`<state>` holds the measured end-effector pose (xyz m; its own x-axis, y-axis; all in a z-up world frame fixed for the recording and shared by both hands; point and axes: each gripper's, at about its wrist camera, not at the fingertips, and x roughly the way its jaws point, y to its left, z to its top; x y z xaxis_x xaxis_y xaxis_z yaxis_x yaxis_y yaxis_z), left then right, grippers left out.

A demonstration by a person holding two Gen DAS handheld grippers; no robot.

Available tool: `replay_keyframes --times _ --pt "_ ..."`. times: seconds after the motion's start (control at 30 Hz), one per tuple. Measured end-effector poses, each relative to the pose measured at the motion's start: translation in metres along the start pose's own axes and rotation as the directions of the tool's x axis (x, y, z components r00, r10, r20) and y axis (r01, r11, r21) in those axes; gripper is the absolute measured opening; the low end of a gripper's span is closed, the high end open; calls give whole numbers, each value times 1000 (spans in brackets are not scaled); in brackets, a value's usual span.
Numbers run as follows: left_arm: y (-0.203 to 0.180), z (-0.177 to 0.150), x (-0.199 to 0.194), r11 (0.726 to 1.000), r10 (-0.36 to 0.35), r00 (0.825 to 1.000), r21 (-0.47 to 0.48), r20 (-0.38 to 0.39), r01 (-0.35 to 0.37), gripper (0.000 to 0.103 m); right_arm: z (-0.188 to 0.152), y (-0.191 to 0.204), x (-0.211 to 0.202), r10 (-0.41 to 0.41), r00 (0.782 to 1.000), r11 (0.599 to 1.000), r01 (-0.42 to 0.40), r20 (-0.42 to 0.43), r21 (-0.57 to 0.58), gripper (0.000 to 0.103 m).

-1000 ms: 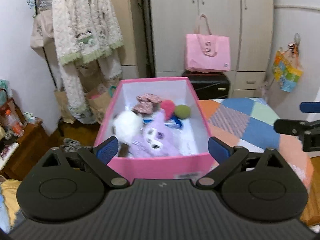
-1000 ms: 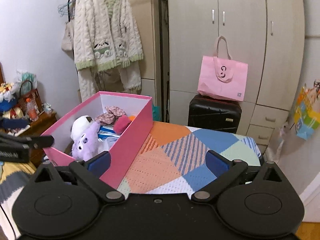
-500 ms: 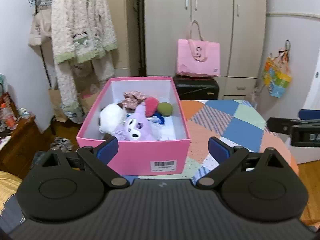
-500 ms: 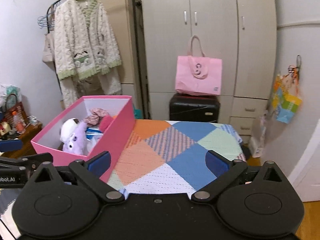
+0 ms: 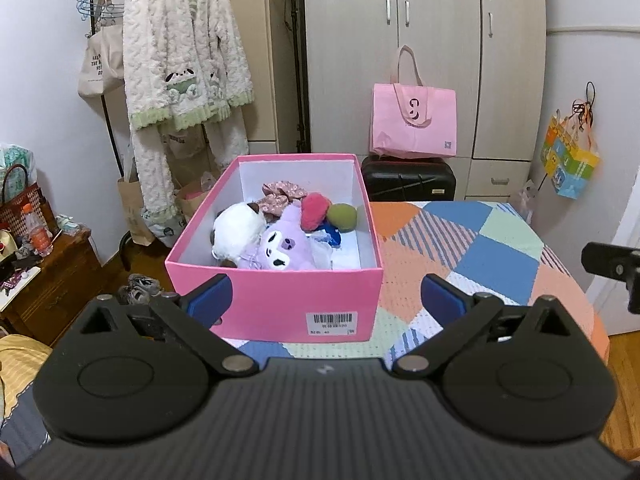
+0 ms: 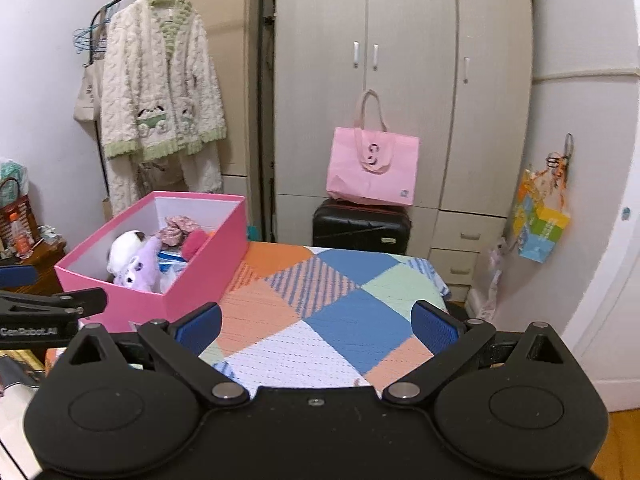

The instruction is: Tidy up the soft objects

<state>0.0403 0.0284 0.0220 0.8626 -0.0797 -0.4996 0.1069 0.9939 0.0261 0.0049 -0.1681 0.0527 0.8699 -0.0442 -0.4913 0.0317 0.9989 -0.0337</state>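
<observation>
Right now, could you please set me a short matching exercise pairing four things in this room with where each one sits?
Things:
1. purple plush
2. pink tote bag
3. fluffy cardigan
4. pink box

Places:
A. hanging on the clothes rack
B. on the patchwork blanket
C. inside the pink box
D. on top of the black suitcase

Pairs: 1-C, 2-D, 3-A, 4-B

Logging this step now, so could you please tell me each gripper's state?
Left gripper: open, holding nothing, facing the pink box.
Right gripper: open, holding nothing, over the patchwork cover.
</observation>
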Motion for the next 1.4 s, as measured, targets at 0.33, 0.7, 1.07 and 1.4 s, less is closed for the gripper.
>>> replay_keyframes --times 0.33,0.7,1.07,1.4 --pt "-8 -8 -4 999 20 1000 42 8 -20 103 -12 -7 4 -30 1000 999 30 -8 10 102" --pt "-9 -10 -12 997 38 998 62 51 -41 103 -21 -9 7 -42 999 999 42 0 15 102" --pt "-8 -15 -3 998 58 998 36 40 -59 103 -24 -12 9 -47 999 998 47 -19 42 102" --pt "-10 -18 -1 997 60 997 45 42 -62 103 -29 -4 3 -70 997 997 70 7 12 102"
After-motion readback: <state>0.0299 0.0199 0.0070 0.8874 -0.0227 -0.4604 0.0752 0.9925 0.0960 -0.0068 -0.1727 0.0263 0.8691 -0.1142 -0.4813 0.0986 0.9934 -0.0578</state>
